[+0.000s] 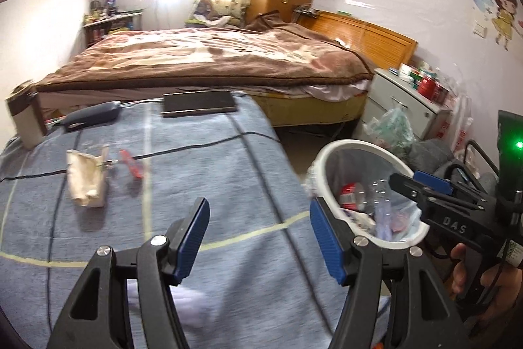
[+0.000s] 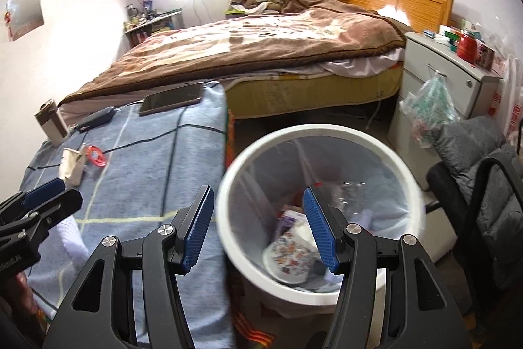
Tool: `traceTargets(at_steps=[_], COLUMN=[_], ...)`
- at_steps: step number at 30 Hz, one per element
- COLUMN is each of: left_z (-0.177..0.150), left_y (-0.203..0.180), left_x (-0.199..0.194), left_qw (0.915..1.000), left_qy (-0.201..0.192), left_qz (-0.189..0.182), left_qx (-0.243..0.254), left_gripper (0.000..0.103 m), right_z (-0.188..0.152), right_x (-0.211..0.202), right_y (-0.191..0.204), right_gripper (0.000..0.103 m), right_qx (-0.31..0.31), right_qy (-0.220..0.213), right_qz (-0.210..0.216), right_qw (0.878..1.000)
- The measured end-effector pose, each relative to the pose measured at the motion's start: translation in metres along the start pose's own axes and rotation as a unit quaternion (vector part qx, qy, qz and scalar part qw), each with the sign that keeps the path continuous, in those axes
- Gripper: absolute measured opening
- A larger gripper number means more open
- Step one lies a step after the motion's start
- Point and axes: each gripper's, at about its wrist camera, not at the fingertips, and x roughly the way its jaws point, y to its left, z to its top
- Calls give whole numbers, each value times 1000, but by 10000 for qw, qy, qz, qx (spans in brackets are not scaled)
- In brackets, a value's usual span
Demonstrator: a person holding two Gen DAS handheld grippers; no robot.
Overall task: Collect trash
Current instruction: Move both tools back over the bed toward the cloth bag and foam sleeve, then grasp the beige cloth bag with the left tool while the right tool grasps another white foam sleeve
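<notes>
Blue-grey checked cloth (image 1: 202, 172) covered the bench, and the remaining trash lay at its far left: a crumpled beige wrapper (image 1: 85, 179) with a red plastic scrap (image 1: 132, 167) just beside it. The white bin (image 2: 322, 133) stood off the bench's right edge, positioned to receive items carried across. The right gripper (image 2: 258, 228) hovered over the bin with jaws wide and nothing between them, probably just after a drop. The left gripper (image 1: 260, 239) pointed over the bench, jaws wide and unloaded. Motion blur limited detail inside the bin.
</notes>
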Motion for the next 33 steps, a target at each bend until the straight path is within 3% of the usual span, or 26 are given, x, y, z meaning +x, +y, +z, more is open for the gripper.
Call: traceTargets(at_steps=[11,17,27,33], left_z=[-12,-20,-29,-27], left_y=[82,112,152,169], left_x=[-22,-31,-34,-26], left_qw=[9964,9935,9892,9885], left_qy=[-76,-90,16,59], left_qz=[669,891,1133,1086], left_qx=[-509,-704,-932,-1049], left_gripper=[68,68,71,73], right_z=[-5,-16,-39,-51], right_x=[9,15,22,29], right_y=[48,77,138,170], right_gripper=[59,59,59,59], right_qx=[-410,-709,-1486,-1867], right_qy=[63,173,424,600], right_qz=[427,935,1751,2158], right_qw=[9982,9929,9724,9565])
